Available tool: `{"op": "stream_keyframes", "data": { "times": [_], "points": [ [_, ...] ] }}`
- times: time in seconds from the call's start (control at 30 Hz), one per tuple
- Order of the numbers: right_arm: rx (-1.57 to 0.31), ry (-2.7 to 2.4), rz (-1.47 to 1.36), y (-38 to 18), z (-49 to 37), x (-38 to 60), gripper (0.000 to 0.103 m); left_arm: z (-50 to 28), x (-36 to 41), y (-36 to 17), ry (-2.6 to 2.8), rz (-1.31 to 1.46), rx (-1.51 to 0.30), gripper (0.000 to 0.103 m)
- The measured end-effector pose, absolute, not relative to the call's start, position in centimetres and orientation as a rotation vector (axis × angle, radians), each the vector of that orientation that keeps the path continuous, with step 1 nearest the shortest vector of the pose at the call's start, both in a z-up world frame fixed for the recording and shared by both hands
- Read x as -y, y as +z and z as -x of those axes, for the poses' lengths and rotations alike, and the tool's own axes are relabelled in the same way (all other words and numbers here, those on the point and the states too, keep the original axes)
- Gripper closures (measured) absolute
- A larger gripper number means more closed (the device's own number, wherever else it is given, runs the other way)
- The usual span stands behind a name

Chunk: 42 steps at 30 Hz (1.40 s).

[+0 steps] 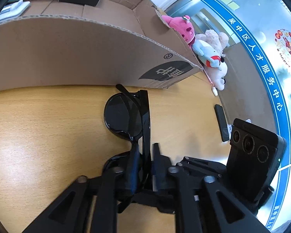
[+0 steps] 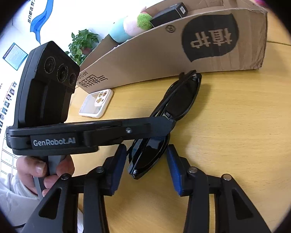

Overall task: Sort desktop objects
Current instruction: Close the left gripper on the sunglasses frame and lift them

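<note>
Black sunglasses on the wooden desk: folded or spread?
Folded. On the black sunglasses, both temple arms lie flat across the dark lenses; the left gripper pinches them at the bridge.

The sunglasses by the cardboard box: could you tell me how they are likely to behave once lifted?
The sunglasses look light and stiff, being a thin folded plastic frame. Their glossy surface may slip between the left gripper pads clamped near the bridge. Held there, either end could tilt; the open right gripper straddles one lens.

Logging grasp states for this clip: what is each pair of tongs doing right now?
Left tongs: closed on the sunglasses at the bridge.
Right tongs: open, straddling one lens of the sunglasses, not gripping.
</note>
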State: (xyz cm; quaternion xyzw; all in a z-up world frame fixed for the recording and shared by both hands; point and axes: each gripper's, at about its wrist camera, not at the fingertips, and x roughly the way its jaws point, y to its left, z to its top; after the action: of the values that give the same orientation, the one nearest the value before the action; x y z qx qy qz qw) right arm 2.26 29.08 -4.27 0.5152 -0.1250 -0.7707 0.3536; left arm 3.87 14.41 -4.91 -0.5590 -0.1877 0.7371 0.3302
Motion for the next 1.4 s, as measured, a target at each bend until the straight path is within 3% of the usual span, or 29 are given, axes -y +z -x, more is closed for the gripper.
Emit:
{"op": "stream_keyframes", "data": {
  "times": [0.07,0.2,0.6,0.67,0.73,0.83,0.9,1.07,1.1,1.4],
  "points": [
    [0.341,-1.999,-1.347,-4.2,-2.1,-29.9,0.057,-3.6,-14.4,-4.8,1.893,1.457,0.523,0.067],
    [0.390,-2.067,-1.367,-4.1,-1.7,-32.2,0.036,-2.8,-14.2,-3.9,1.892,1.430,0.542,0.051],
    [0.585,-2.127,-1.302,-2.9,-2.6,-32.1,0.036,-0.5,-13.8,-3.0,1.876,1.420,0.535,0.049],
    [0.572,-2.110,-1.312,-3.2,-2.5,-32.1,0.046,-0.4,-14.2,-3.1,1.871,1.426,0.503,0.049],
    [0.514,-2.085,-1.343,-3.6,-2.5,-31.3,0.074,-0.4,-14.8,-3.4,1.862,1.438,0.467,0.049],
    [0.452,-2.070,-1.376,-4.3,-3.1,-30.6,0.085,-0.6,-15.8,-3.9,1.858,1.470,0.389,0.051],
    [0.440,-2.068,-1.371,-4.4,-3.4,-30.7,0.086,-0.9,-16.0,-3.8,1.877,1.451,0.357,0.053],
    [0.388,-2.071,-1.351,-4.1,-4.0,-31.3,0.086,-1.3,-15.9,-3.9,1.882,1.436,0.303,0.089],
    [0.377,-2.068,-1.349,-4.1,-4.1,-31.4,0.087,-1.5,-15.9,-3.8,1.864,1.434,0.306,0.092],
    [0.280,-2.049,-1.346,-3.5,-4.8,-31.2,0.087,-2.5,-15.9,-5.0,1.805,1.490,0.295,0.092]
  ]
}}
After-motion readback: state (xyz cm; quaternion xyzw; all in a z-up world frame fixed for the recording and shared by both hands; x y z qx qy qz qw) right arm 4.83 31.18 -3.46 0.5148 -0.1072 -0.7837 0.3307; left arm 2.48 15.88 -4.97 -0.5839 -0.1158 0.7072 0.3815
